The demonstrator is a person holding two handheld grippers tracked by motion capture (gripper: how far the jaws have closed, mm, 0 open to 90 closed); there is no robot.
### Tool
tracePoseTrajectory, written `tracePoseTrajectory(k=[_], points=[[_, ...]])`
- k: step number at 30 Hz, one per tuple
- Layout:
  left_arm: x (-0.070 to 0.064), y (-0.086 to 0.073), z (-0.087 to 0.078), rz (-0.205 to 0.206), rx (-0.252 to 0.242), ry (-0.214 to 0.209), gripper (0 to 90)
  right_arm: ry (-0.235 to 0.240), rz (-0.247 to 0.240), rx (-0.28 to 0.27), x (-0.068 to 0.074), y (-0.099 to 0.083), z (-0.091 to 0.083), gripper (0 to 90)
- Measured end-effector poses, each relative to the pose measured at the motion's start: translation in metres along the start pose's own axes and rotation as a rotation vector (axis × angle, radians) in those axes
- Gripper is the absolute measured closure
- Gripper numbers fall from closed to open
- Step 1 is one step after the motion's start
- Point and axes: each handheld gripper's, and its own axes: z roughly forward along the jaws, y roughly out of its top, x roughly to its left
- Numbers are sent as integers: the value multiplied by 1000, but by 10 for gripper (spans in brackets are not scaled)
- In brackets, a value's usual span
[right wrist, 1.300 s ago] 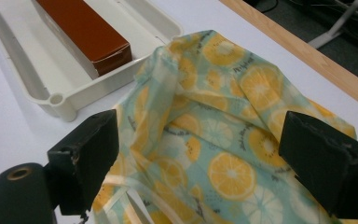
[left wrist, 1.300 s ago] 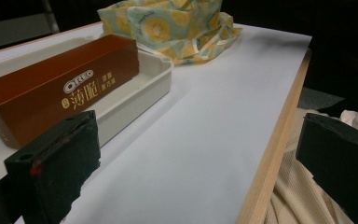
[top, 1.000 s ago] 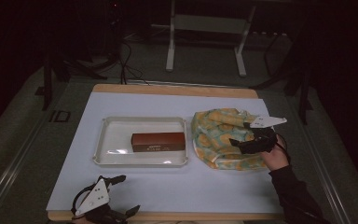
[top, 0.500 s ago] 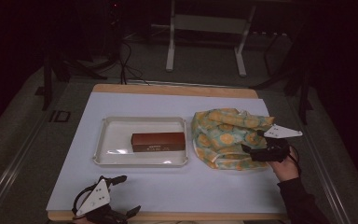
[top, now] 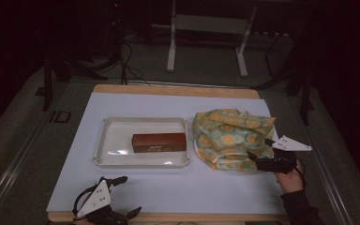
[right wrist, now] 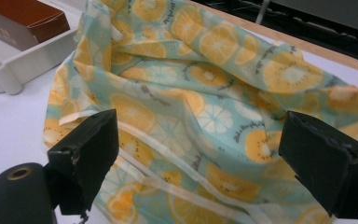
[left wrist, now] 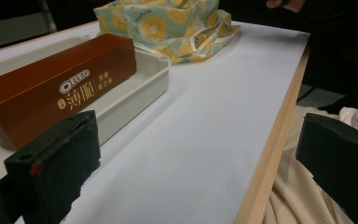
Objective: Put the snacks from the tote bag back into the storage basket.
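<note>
A brown Oreo box [top: 159,142] lies in a shallow white tray [top: 115,138] at the middle of the table. To its right sits a crumpled cloth [top: 227,133] printed with orange and lemon slices. My right gripper [top: 258,147] is at the cloth's near right edge, open and pointing at it. In the right gripper view, the cloth [right wrist: 205,93] lies between and beyond the spread jaws of the gripper [right wrist: 200,154], which hold nothing. My left gripper [top: 131,194] rests open at the table's front left edge. In the left gripper view, it [left wrist: 196,163] faces the box [left wrist: 60,88].
A white sheet [top: 178,187] covers the table, and a wooden edge [left wrist: 265,154] runs along its front. The person's cream garment [left wrist: 298,205] lies just past that edge. Behind the table are a metal stand [top: 206,42] and cables on a dark floor.
My right gripper has drawn back toward the near right, from over the cloth to its edge. The left gripper, the tray and the box have not moved.
</note>
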Motion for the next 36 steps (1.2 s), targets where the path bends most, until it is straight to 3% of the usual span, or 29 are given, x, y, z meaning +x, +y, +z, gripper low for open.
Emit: tracePoseTrajectory(k=[10,17,24,36], points=[[0,0,0,3,4,-1,0,-54,36,-7,-2,-21,-5,120],[0,0,1,4,6,-3,0,-77,31,-7,2,-34,-4,116],[0,0,1,5,7,-6,0,-125,46,-64,8,-45,-5,116],[0,0,1,6,5,-7,0,-109,88,-81,6,-54,-3,116]])
